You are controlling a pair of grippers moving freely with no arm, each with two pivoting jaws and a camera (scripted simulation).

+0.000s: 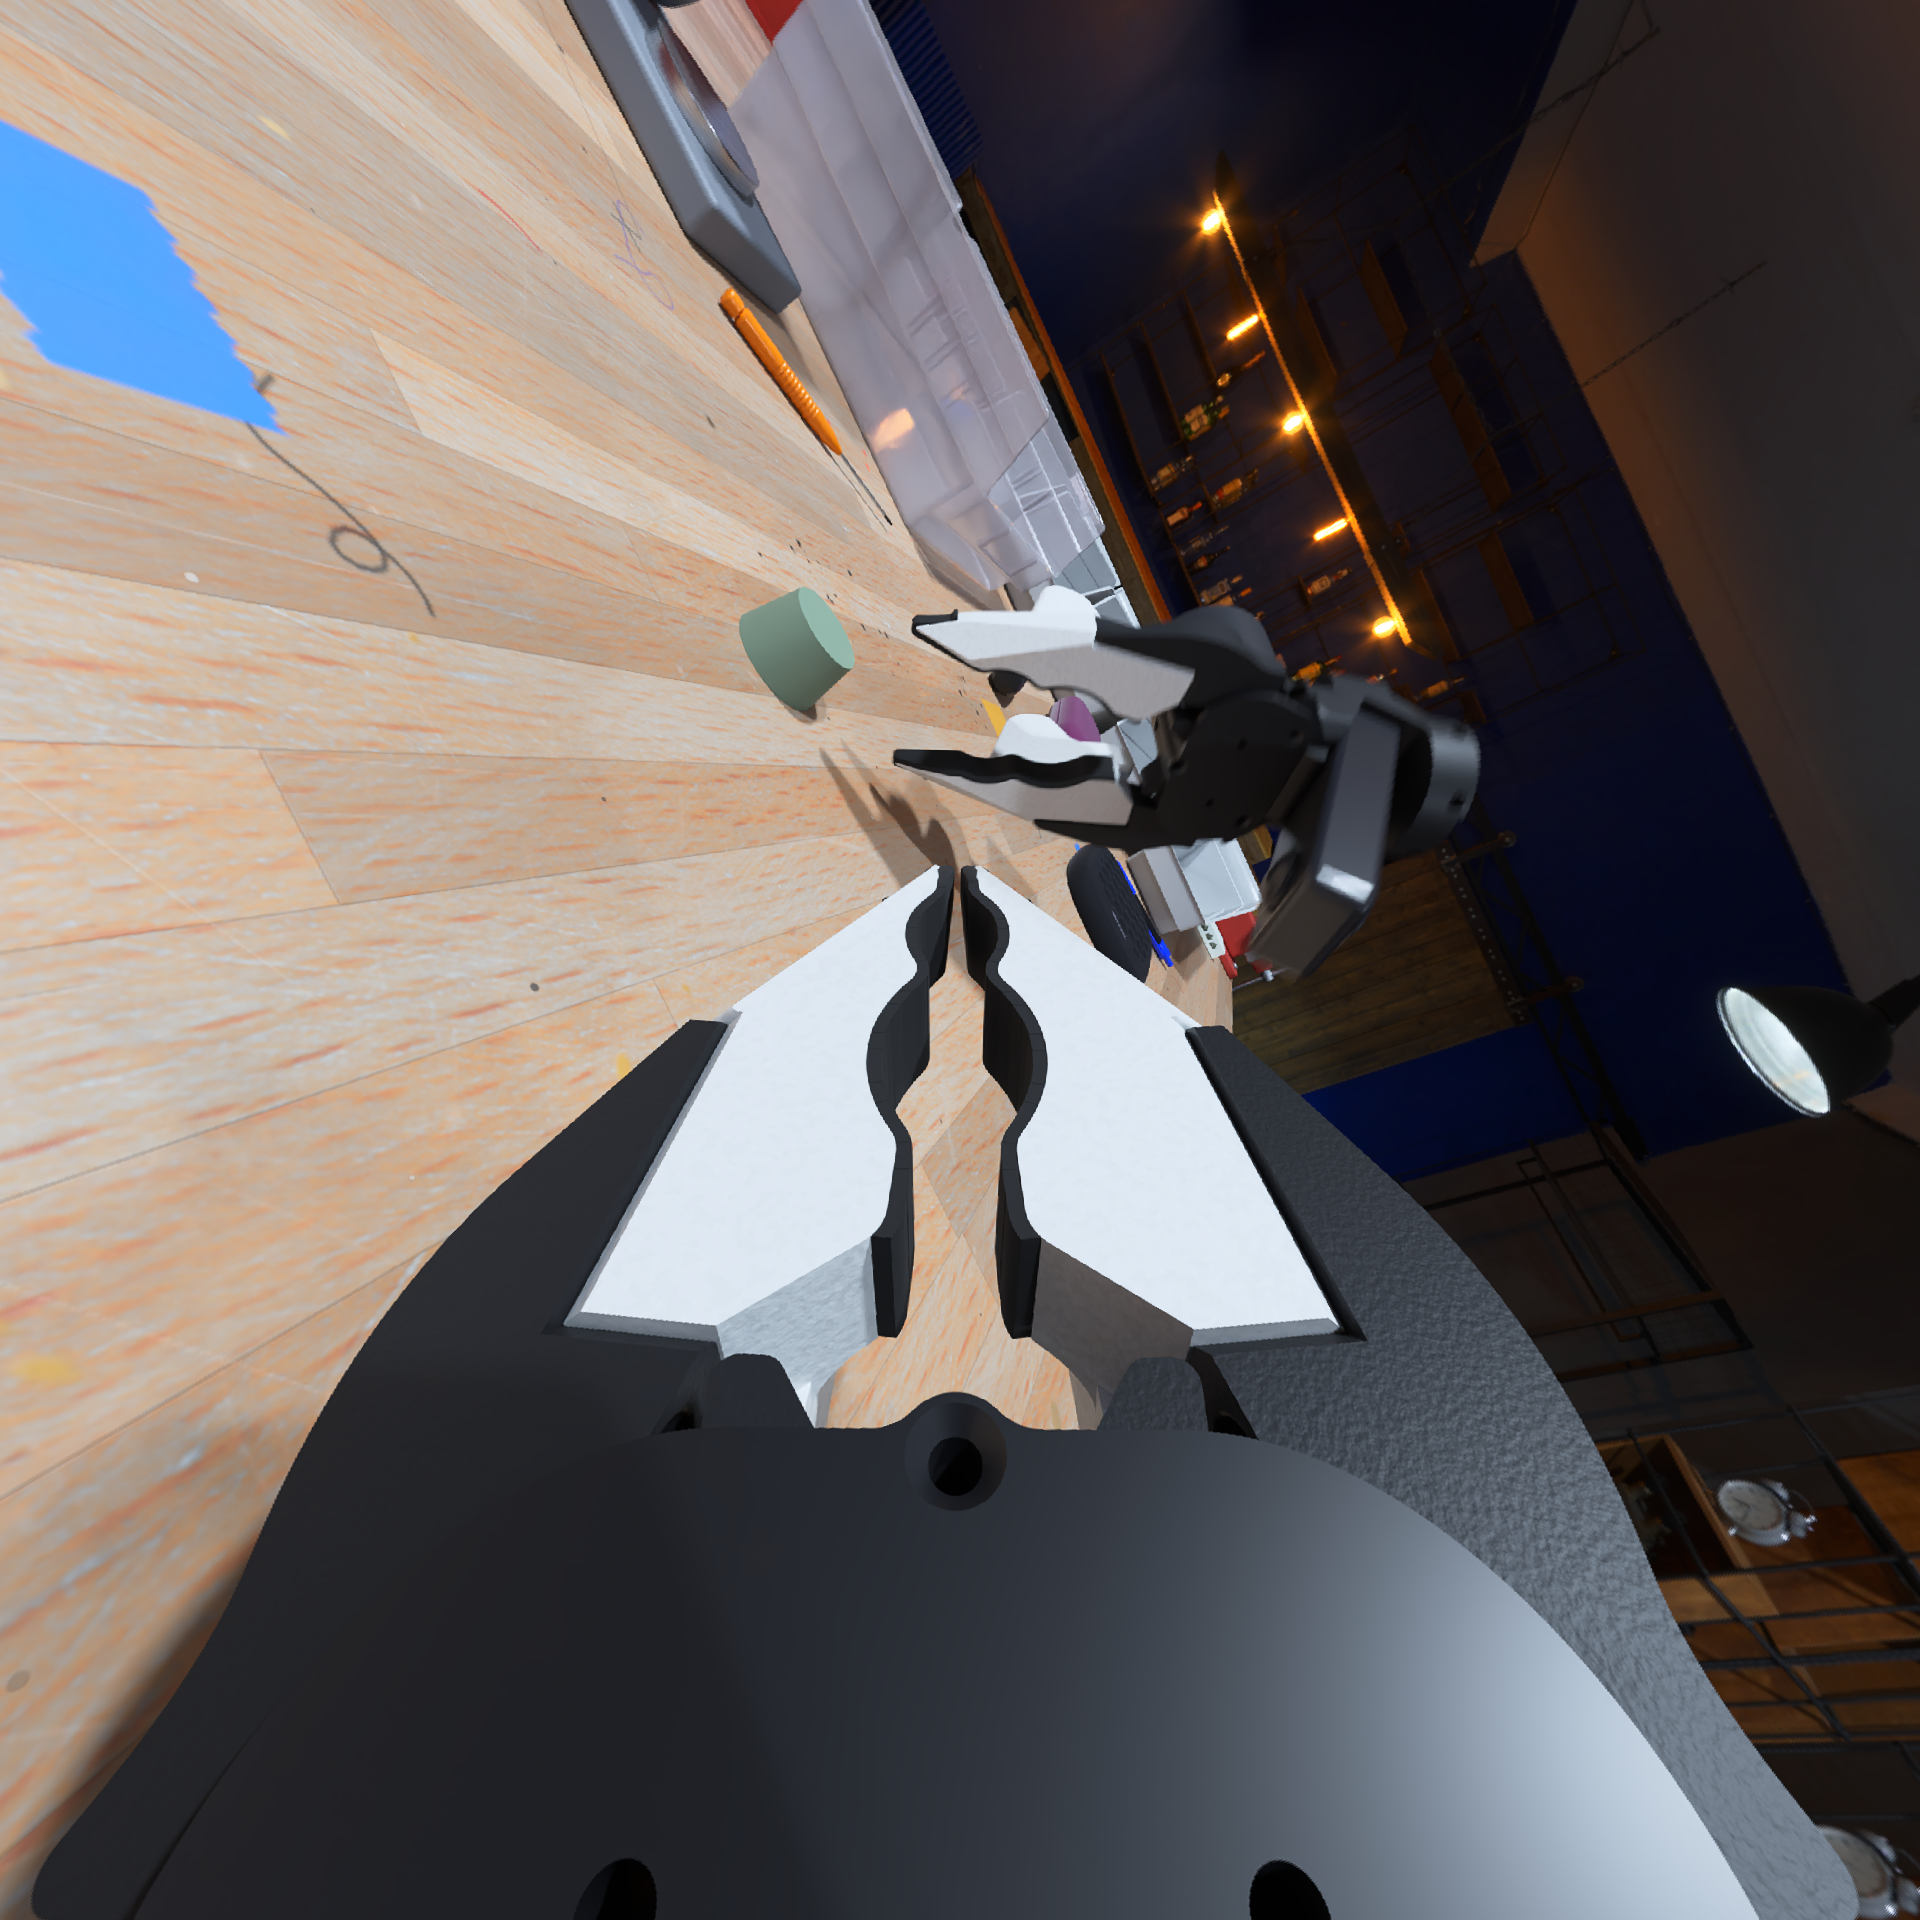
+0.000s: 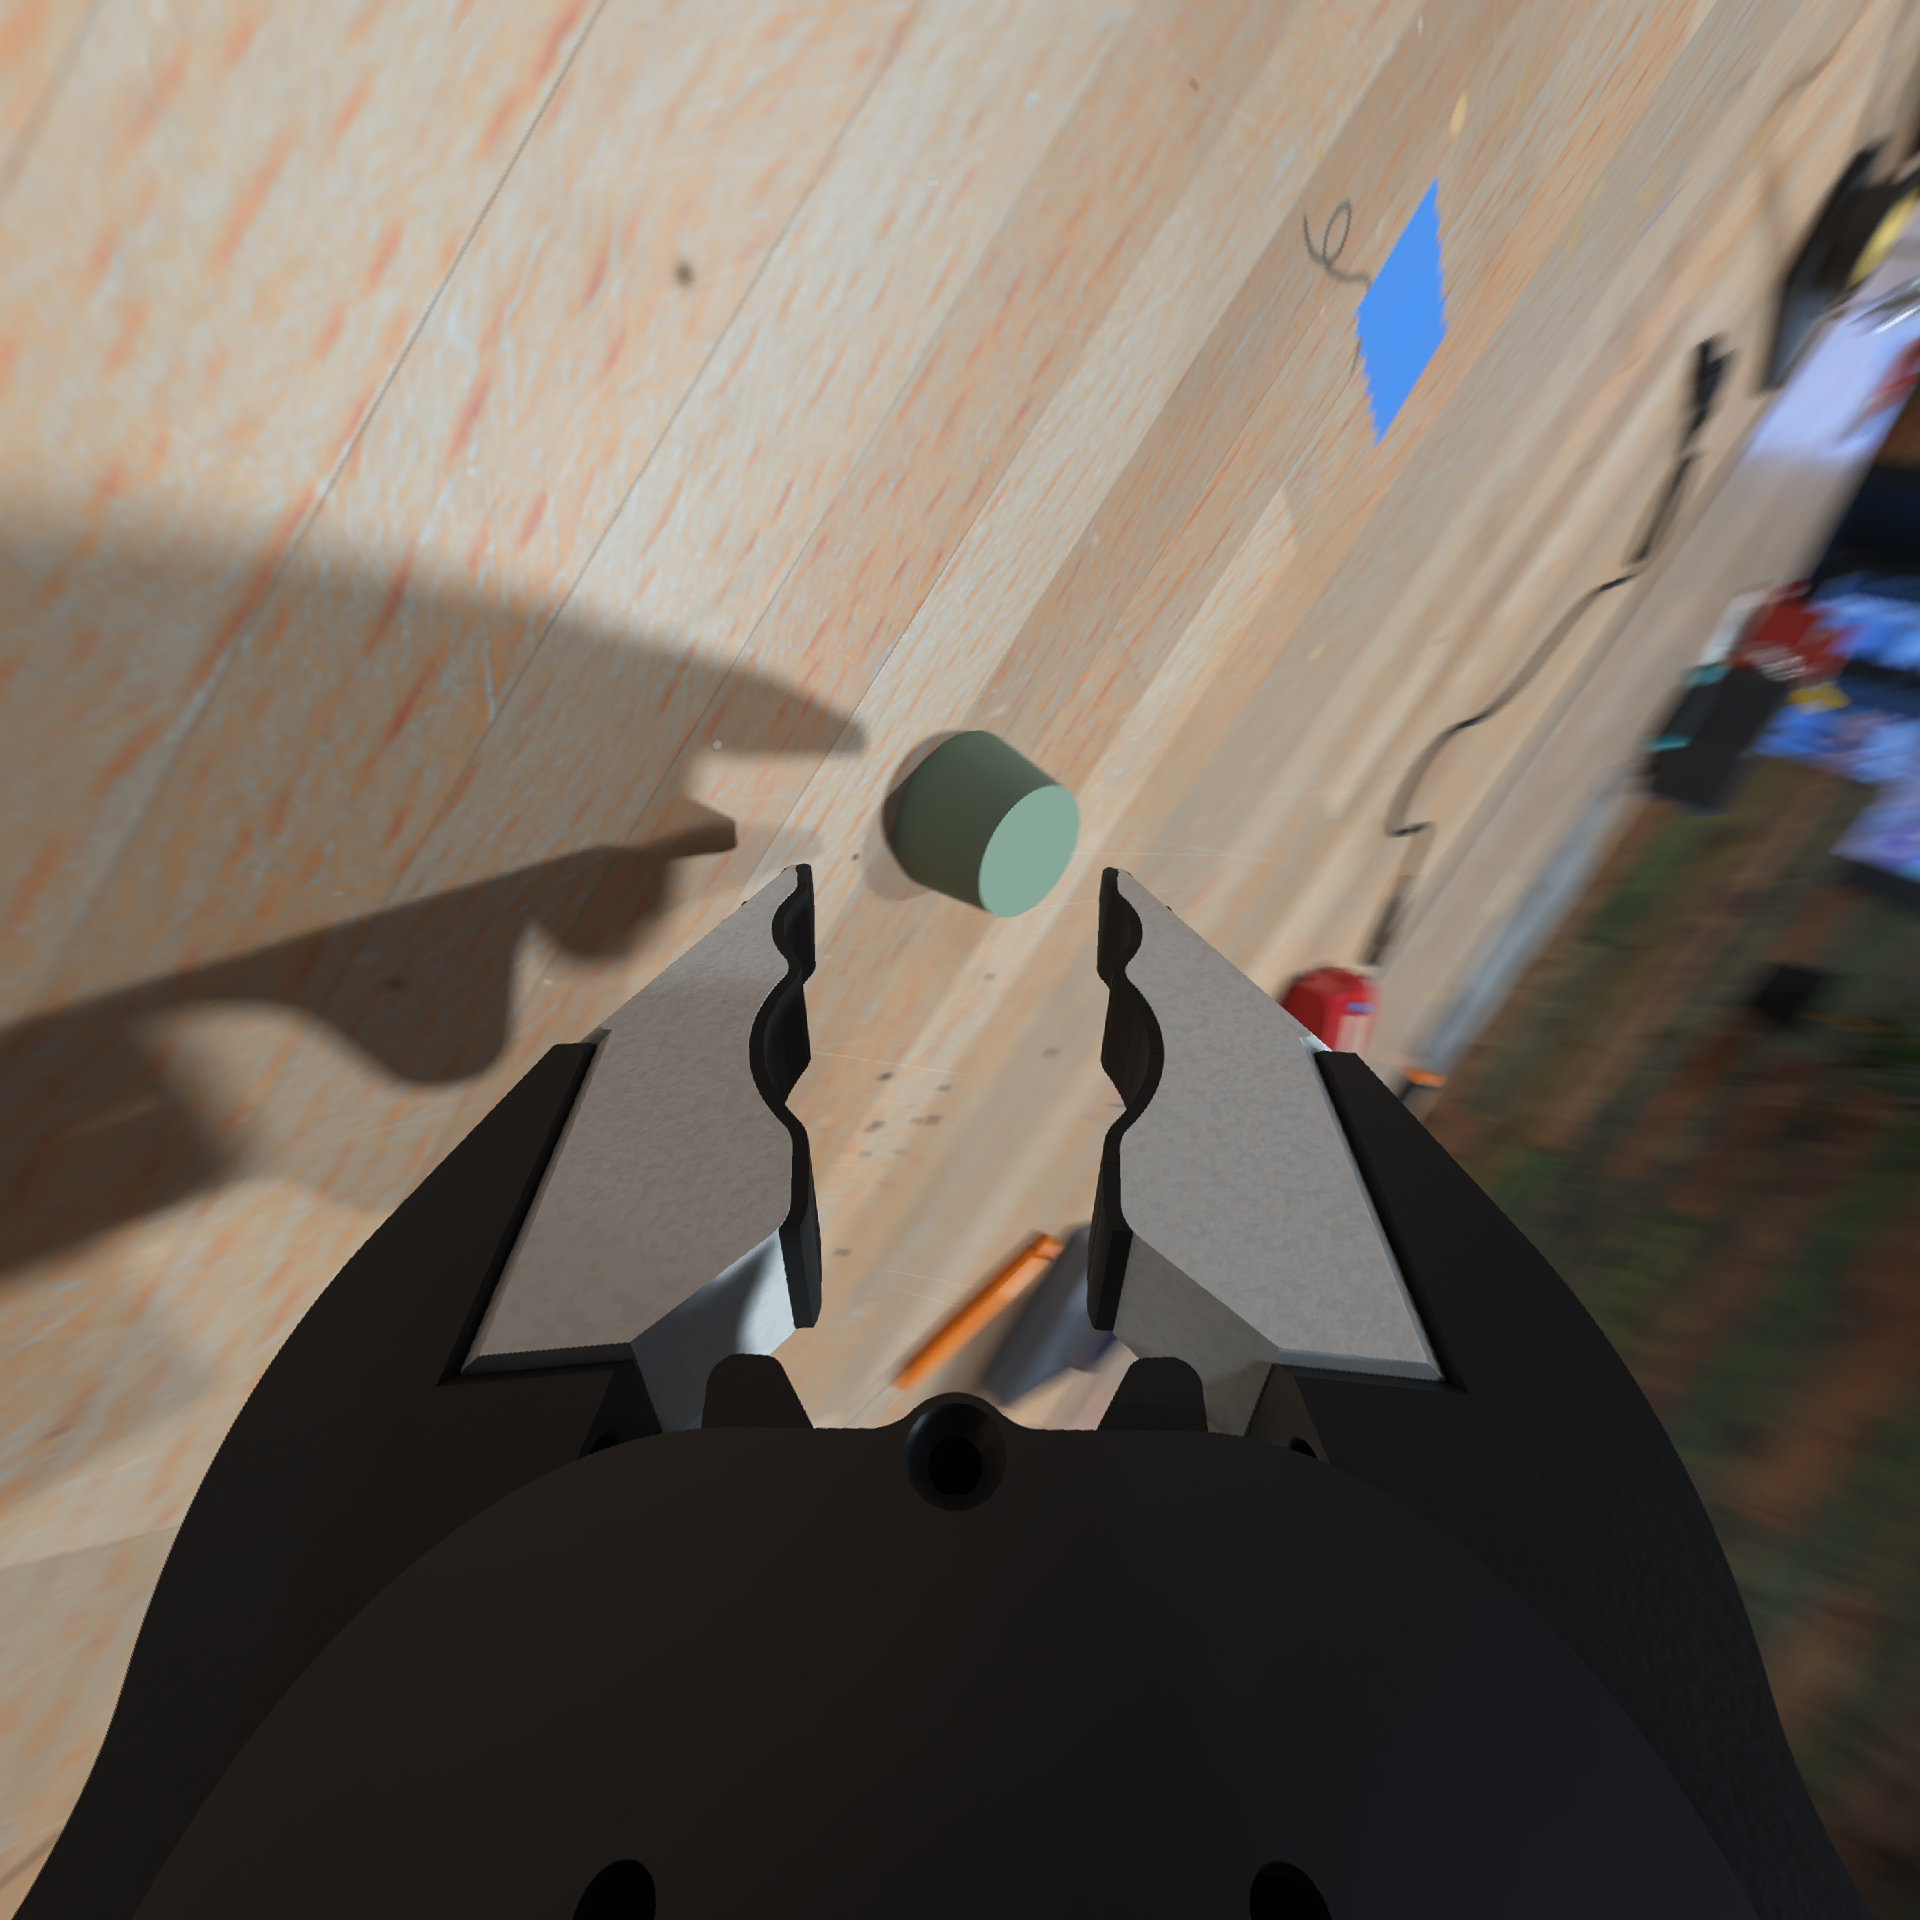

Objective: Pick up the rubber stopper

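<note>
The rubber stopper (image 2: 983, 823) is a short pale green cylinder standing on the wooden table (image 2: 623, 364). My right gripper (image 2: 956, 883) is open and empty, with the stopper just beyond its fingertips and apart from them. The left wrist view shows the stopper (image 1: 798, 647) too, with the right gripper (image 1: 920, 691) open just to its right. My left gripper (image 1: 956, 878) is shut and empty, hovering above the table short of the stopper.
An orange pen (image 1: 779, 369), a grey tray (image 1: 691, 156) and clear plastic bins (image 1: 914, 343) line the table's far edge. A blue patch (image 1: 114, 291) marks the wood. A black round object (image 1: 1112, 920), a red item (image 2: 1332, 1003) and a black cable (image 2: 1538, 665) lie near the edges.
</note>
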